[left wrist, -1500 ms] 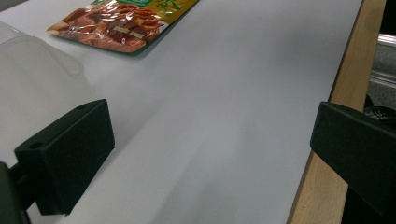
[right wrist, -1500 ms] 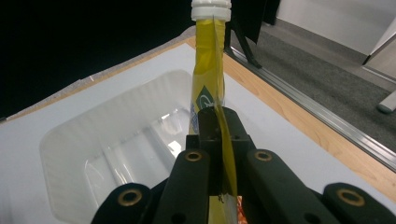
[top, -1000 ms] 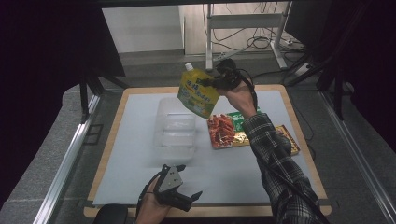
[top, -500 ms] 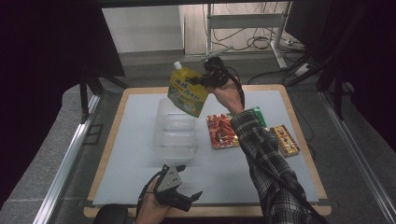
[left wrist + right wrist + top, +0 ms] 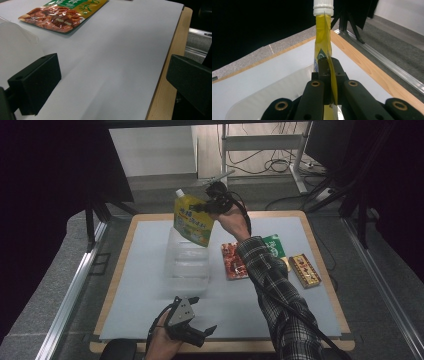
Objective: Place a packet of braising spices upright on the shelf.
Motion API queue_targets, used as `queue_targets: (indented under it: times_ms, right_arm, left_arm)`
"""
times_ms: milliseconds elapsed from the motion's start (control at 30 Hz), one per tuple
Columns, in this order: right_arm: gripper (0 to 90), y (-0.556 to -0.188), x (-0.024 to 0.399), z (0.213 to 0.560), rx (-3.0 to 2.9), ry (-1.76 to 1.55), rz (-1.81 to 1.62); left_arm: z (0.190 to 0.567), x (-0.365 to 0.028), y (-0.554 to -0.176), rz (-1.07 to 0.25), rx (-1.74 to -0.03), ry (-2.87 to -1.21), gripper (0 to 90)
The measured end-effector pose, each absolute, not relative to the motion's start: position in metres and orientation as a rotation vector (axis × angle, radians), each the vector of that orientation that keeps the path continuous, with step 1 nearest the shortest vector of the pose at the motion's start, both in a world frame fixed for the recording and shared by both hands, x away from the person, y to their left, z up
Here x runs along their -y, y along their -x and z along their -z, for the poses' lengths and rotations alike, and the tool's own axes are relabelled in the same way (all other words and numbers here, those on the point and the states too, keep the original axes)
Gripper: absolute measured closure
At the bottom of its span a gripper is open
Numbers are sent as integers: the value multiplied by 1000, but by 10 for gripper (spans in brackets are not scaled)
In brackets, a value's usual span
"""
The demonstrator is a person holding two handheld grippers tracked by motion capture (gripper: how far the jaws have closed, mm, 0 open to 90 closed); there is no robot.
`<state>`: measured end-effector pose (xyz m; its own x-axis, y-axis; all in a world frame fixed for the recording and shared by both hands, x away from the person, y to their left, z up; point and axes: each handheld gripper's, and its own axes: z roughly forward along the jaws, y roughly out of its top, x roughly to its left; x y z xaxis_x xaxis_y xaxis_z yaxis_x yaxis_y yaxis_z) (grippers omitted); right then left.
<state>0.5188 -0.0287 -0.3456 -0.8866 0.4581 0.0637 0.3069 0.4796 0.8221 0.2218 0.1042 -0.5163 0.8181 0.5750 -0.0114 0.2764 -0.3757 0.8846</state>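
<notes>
Right tool (image 5: pixel 202 208) pinching yellow pouch (image 5: pixel 192 218) aloft, arm outstretched, left tool (image 5: pixel 197 322) spread, low.

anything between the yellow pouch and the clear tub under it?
Nothing visible. The right tool grips the yellow pouch in the air, its bottom corner hanging over the far end of the clear tub. The tub looks open-topped and empty. The snack packs lie off to its side.
</notes>
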Motion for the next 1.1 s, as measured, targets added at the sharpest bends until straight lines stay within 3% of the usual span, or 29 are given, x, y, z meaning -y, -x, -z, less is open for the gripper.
queue_targets:
  times_ms: [1100]
  right_arm:
    - [888, -536, -2, 393, -2620, -713, -1257]
  left_arm:
    - [517, -103, -222, -364, -615, -2000, 0]
